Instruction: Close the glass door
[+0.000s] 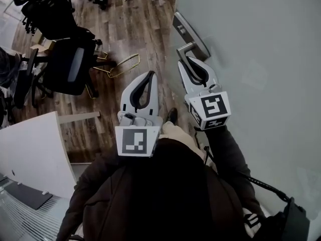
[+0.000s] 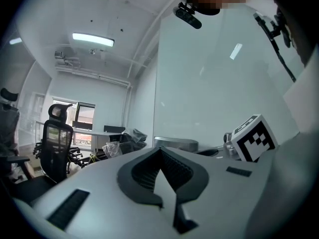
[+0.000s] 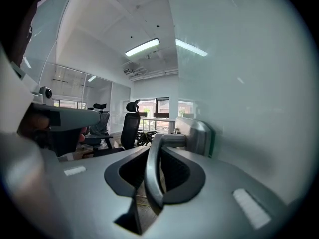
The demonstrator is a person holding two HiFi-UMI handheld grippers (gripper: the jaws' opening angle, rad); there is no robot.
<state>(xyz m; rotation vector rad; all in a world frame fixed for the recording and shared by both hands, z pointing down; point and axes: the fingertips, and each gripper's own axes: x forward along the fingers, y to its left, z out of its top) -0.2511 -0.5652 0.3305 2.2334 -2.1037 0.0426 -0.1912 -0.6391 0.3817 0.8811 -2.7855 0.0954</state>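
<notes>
The frosted glass door (image 1: 251,59) fills the right of the head view, with its metal handle plate (image 1: 191,30) and lever handle (image 1: 186,47) on the near edge. My right gripper (image 1: 186,60) reaches level to the lever. In the right gripper view the curved lever handle (image 3: 151,178) runs between the dark pads and my right gripper (image 3: 162,151) is shut on it, with the handle plate (image 3: 200,136) just beyond. My left gripper (image 1: 149,75) hangs beside it over the floor, left of the door. In its own view my left gripper (image 2: 160,149) is shut on nothing.
Black office chairs (image 1: 70,64) stand on the wood floor at the upper left. A gold wire frame (image 1: 123,64) lies on the floor ahead of the left gripper. A white table (image 1: 30,149) is at the lower left. The person's shoe (image 1: 172,115) shows between the grippers.
</notes>
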